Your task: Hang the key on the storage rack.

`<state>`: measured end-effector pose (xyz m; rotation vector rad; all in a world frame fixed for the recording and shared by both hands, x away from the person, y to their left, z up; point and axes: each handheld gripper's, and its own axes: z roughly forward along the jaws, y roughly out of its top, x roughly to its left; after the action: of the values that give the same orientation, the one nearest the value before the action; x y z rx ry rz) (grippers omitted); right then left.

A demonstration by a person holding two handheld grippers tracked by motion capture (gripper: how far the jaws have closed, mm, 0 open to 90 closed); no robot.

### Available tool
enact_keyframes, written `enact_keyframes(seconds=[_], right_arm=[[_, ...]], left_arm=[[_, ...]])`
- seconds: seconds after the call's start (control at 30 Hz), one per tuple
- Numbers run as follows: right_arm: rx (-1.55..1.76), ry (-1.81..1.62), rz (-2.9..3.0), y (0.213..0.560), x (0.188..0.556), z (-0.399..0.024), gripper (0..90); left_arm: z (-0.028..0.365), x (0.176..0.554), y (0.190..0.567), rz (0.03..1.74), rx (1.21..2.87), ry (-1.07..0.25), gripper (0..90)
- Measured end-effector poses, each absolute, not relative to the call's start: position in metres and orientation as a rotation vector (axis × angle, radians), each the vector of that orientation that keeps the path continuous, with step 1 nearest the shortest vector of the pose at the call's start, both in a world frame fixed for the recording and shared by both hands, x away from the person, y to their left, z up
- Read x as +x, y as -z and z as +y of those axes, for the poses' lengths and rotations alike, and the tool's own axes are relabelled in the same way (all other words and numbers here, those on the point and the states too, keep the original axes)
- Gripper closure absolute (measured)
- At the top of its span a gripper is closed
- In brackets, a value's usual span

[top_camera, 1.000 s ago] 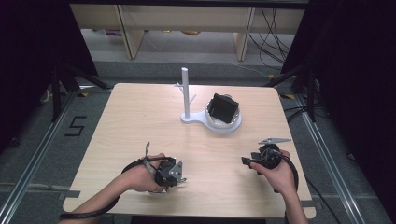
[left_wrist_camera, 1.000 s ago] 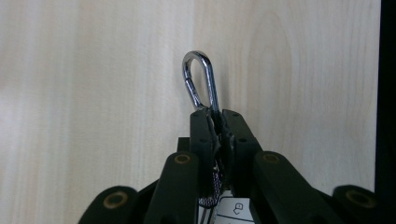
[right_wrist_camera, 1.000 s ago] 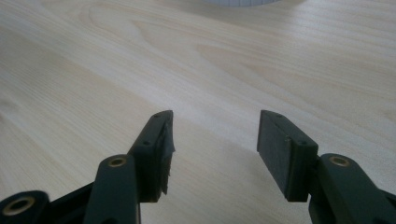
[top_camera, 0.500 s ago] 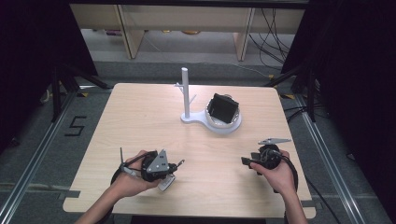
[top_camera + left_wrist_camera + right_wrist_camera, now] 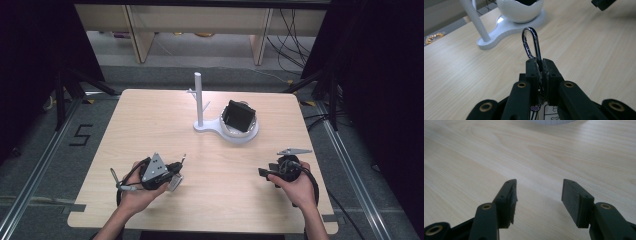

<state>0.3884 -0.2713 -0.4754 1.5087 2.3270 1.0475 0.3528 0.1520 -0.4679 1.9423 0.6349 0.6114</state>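
My left gripper [image 5: 176, 171] is low over the table's front left, held in a hand, with its grey plate facing up. In the left gripper view its jaws [image 5: 541, 65] are shut on a shiny metal carabiner [image 5: 531, 42], whose loop sticks out ahead of the tips toward the white stand [image 5: 499, 30]. A small printed tag hangs below the jaws. My right gripper [image 5: 263, 173] rests at the front right in the other hand. Its jaws [image 5: 538, 195] stand open over bare wood with nothing between them.
The white stand [image 5: 199, 100] has an upright post with short pegs and sits at the table's middle back. Joined to its base is a white bowl [image 5: 240, 134] holding a black boxy object [image 5: 239, 116]. Dark floor and frame rails surround the wooden table [image 5: 150, 120].
The left hand has shifted a little to the left and turned, bringing the grey plate up into sight, with the carabiner still in the jaws. The right hand has stayed put.
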Motion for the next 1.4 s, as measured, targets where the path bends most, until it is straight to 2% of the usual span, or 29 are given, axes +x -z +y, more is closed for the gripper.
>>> enact_keyframes(seconds=[0.17, 0.6, 0.97, 1.4], right_arm=[[1.529, -1.036, 2.346, 0.475, 0.388, -0.271, 46.9], [1.511, -1.046, 2.315, 0.479, 0.388, -0.270, 47.0], [1.513, -1.049, 2.307, 0.479, 0.388, -0.270, 46.9], [1.514, -1.045, 2.316, 0.478, 0.387, -0.269, 46.8]], left_arm=[[0.155, 0.353, 0.466, 0.664, 1.866, -0.662, 83.4], [0.157, 0.369, 0.461, 0.714, 1.734, -0.688, 83.4], [0.159, 0.386, 0.449, 0.757, 1.678, -0.786, 83.4], [0.153, 0.403, 0.440, 0.803, 1.649, -0.823, 83.4]])
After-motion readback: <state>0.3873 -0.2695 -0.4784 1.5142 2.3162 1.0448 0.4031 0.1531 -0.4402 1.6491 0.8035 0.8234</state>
